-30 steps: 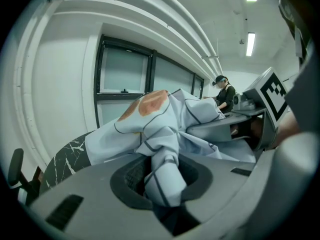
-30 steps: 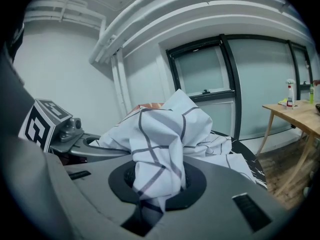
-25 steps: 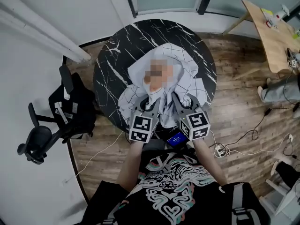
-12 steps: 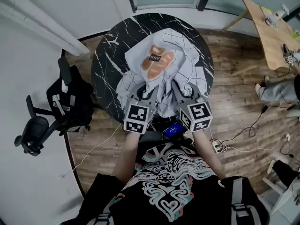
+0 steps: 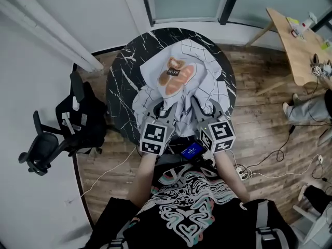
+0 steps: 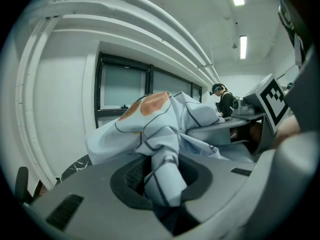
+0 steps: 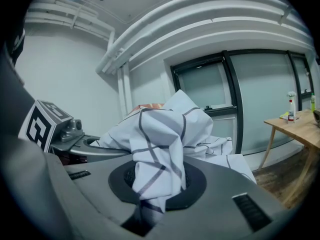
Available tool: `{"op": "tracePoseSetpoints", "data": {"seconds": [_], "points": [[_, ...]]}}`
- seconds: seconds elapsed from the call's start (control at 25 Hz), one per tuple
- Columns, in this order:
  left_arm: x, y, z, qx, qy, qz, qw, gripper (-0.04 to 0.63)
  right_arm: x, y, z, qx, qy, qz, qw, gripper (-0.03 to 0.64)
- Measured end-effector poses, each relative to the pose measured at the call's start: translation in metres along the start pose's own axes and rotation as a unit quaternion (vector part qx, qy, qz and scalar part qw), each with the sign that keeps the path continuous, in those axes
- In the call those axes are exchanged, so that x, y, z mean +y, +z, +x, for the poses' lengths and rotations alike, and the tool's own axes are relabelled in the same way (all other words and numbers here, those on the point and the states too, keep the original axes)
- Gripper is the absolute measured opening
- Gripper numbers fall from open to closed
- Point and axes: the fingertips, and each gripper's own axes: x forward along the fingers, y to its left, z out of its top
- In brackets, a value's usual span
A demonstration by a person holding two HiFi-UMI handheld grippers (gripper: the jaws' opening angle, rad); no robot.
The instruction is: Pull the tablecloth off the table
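Observation:
A white tablecloth (image 5: 207,82) with a dark grid lies bunched on the near half of the round black marble table (image 5: 124,71). An orange-brown thing (image 5: 175,75) sits on top of the heap. My left gripper (image 5: 162,109) is shut on a fold of the tablecloth (image 6: 162,169) at the table's near edge. Beside it, my right gripper (image 5: 201,108) is shut on another fold of the tablecloth (image 7: 157,171). Both pinched folds rise straight out of the jaws in the gripper views.
A black office chair (image 5: 62,134) stands left of the table. A wooden table (image 5: 301,40) is at the far right, with a seated person's legs (image 5: 308,108) near it. Cables and a power strip (image 5: 243,166) lie on the wood floor. A blue device (image 5: 191,150) hangs below my grippers.
Both grippers stay clamped on the cloth at the near edge. The head view has shifted a little; the cloth heap looks much the same on the table.

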Motion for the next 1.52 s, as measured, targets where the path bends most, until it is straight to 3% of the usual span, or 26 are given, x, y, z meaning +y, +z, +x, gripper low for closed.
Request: {"op": "tracePoseSetpoints", "data": {"seconds": [0.64,1.52], "points": [[0.003,0.039,-0.001,-0.019,0.001,0.025,0.9995,0.086,-0.004,0.038,0.0,-0.027,-0.003,-0.011,1.0,0.061],[0.003,0.055,-0.012,-0.042,0.003,0.047,0.998,0.086,0.004,0.054,-0.005,-0.053,-0.015,-0.022,0.998,0.061]]}}
